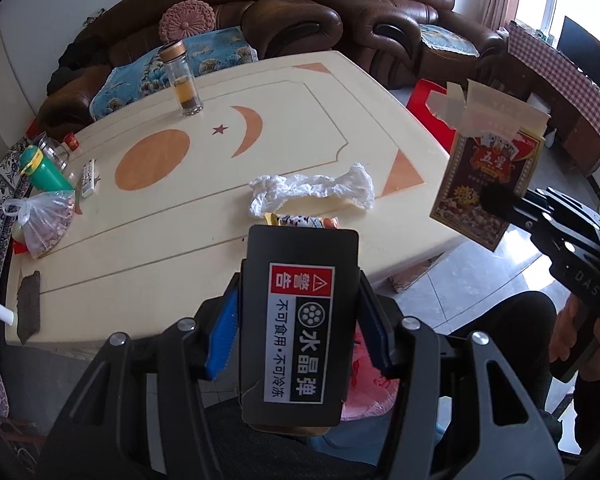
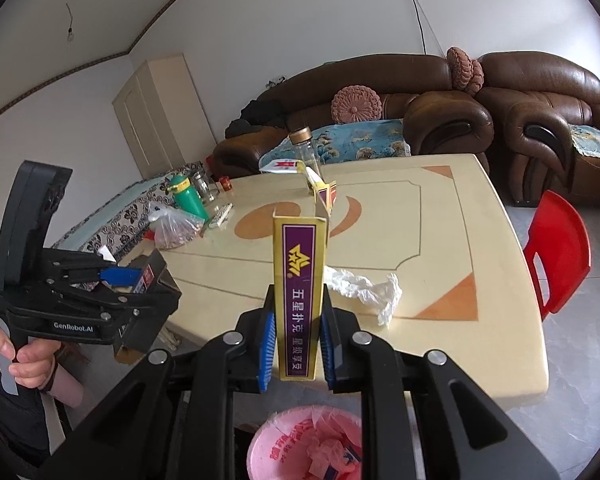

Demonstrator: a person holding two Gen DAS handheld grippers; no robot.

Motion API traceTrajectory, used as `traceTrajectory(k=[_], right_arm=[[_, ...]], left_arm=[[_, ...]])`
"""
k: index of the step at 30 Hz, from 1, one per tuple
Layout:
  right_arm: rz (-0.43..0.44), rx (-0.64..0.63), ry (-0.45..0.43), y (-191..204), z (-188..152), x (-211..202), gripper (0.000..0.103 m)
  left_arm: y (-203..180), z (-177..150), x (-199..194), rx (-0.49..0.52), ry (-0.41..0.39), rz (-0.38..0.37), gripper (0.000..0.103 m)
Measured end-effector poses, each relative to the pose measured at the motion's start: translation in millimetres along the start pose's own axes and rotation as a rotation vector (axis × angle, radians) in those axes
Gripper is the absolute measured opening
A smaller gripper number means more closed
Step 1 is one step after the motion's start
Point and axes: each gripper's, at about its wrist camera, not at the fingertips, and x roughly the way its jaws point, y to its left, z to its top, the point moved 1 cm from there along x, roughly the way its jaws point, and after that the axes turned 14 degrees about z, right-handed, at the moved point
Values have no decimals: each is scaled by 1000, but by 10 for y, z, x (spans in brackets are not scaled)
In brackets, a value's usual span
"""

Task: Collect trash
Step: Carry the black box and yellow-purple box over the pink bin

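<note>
Black flat box with warning label (image 1: 298, 332) is clamped in left gripper (image 1: 296, 336); yellow-purple card carton (image 2: 298, 300) is clamped in right gripper (image 2: 298, 344). Pink-lined round bin (image 2: 304, 446) is seen at 6 o'clock, not yet fed. Crumpled white tissue (image 1: 312, 192) is left on cream table (image 1: 148, 240) at 12 o'clock. A snack wrapper (image 1: 300, 222) is mostly hidden behind the box.

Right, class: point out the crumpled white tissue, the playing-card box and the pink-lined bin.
crumpled white tissue (image 1: 316, 192), left wrist view, its middle.
playing-card box (image 2: 299, 296), right wrist view, its purple spine.
pink-lined bin (image 2: 268, 446), right wrist view, liner at rim.
</note>
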Motion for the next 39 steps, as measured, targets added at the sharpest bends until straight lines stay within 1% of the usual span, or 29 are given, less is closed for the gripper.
traceTrajectory(k=[11,18,24,27,34,39], right_arm=[[-20,-14,76,231,-379,-104,19],[-23,-8,120,309,-646,-107,19],[-18,7,187,287,-869,35,19],[-11,24,223,241,-997,153,19],[-5,50,299,109,-1203,425,19],[-2,65,382,-18,-1386,648,19]], left_arm=[[-59,-388,72,-13,42,-47,53],[-120,-596,267,-19,98,-69,53],[-209,-719,483,-18,139,-75,53],[-288,-798,623,-10,170,-97,53],[-396,-953,955,2,236,-115,53],[-506,-1071,1234,16,283,-121,53]])
